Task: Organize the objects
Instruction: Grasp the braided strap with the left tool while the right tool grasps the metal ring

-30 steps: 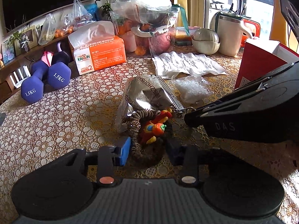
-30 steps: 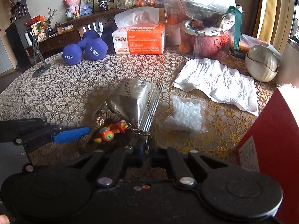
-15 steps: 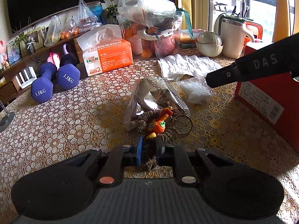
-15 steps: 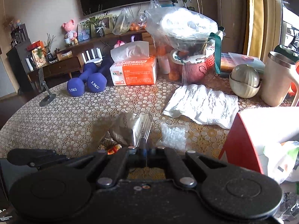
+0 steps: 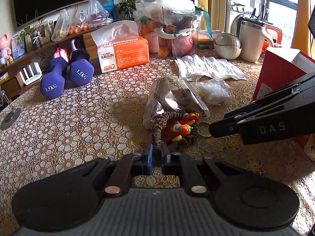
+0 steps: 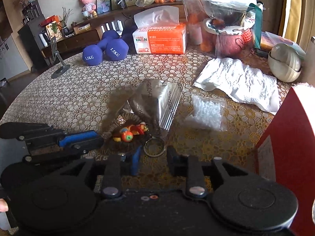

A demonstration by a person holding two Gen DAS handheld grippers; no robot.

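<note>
A brown braided hair tie (image 5: pixel 159 126) lies on the lace tablecloth with an orange and red toy keychain (image 5: pixel 182 128) inside its loop. The keychain's metal ring (image 6: pixel 154 147) lies toward the right gripper. My left gripper (image 5: pixel 157 153) is shut on the near end of the hair tie. My right gripper (image 6: pixel 153 157) is open, its jaws on either side of the metal ring, low over the table. A silver foil bag (image 5: pixel 173 96) lies just behind the hair tie. In the right wrist view the left gripper (image 6: pixel 99 136) comes in from the left.
A red box (image 5: pixel 279 76) stands at the right. A small bag of white pellets (image 6: pixel 206 114) and a crumpled paper towel (image 6: pixel 236 78) lie beyond. Two purple dumbbells (image 5: pixel 67 74), an orange tissue pack (image 5: pixel 123 55), bagged fruit, bowls (image 5: pixel 227 46) and a jug line the back.
The left gripper closed onto the hair tie. The right gripper rose and pulled back, then came down low again, now open around the keychain ring.
</note>
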